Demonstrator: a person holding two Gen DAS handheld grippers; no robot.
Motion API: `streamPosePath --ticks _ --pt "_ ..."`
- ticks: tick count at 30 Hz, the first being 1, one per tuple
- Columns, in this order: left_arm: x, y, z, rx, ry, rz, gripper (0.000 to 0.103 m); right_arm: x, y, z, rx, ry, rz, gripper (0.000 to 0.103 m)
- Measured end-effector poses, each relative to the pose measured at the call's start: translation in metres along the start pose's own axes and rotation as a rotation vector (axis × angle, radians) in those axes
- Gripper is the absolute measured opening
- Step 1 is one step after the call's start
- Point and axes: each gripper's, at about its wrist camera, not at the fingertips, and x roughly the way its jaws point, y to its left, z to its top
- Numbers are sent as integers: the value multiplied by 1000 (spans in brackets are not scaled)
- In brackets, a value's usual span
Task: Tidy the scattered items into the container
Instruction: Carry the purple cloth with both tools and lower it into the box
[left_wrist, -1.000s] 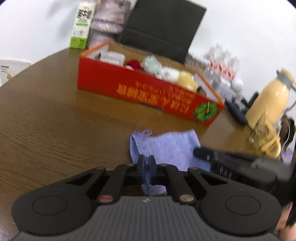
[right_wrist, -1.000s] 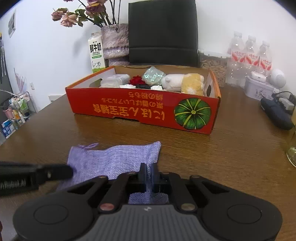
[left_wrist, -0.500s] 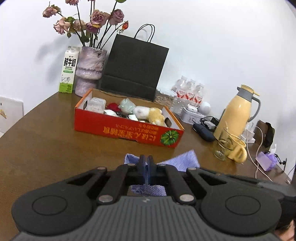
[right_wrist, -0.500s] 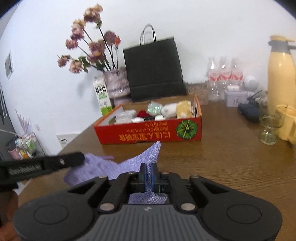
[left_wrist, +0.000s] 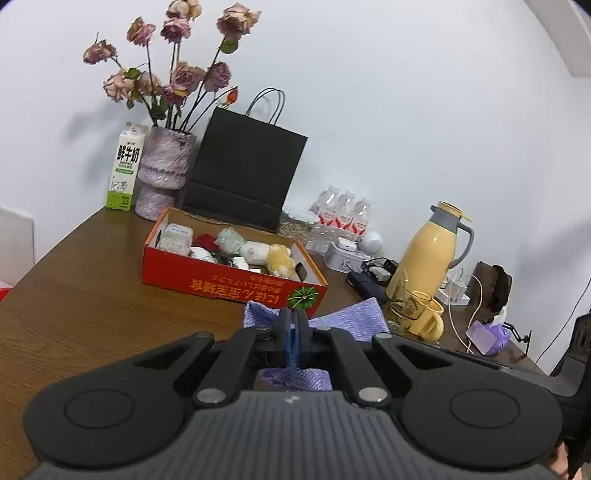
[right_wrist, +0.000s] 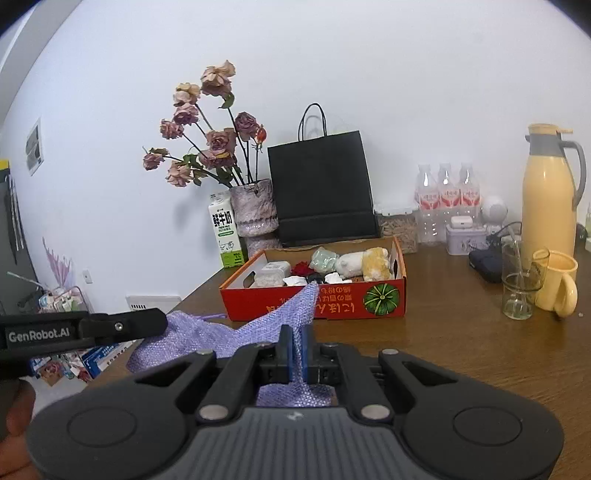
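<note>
Purple mesh pouch hangs pinched between left hand-held gripper and right hand-held gripper.

Matte black two-finger left gripper and right gripper: blue pads, silver pivot screws (white "GenRobot.AI" lettering).

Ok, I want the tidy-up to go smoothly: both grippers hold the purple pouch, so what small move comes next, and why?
Probably carry the purple pouch forward over the red box before letting go. The left gripper and right gripper are both shut on it, it hangs off the table, and the box lies just ahead with bare floor on its near left side.
</note>
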Motion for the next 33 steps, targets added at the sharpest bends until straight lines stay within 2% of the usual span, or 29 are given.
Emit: streamPosePath --ticks 4,10,13,15,20,22,26,30,33 --pt "19 9 19 14 9 5 3 14 0 15 -12 -11 -3 4" --pt "73 17 88 122 -1 24 3 63 -4 67 -15 -53 2 4" --pt "109 21 119 161 17 39 3 101 -6 101 -25 -67 0 4" --pt "142 27 138 175 59 36 3 134 -7 122 -41 -52 -2 4" --pt "215 61 168 129 133 67 3 220 -10 148 -81 31 -7 4" --pt "237 73 173 127 155 87 3 256 -14 150 -95 76 -13 4" --pt "287 97 165 118 248 125 3 317 -21 140 -123 168 -34 4" --pt "326 116 142 182 338 137 3 363 -33 121 -105 268 -44 4" --pt "346 132 124 173 396 158 3 393 -43 102 -100 372 -53 4"
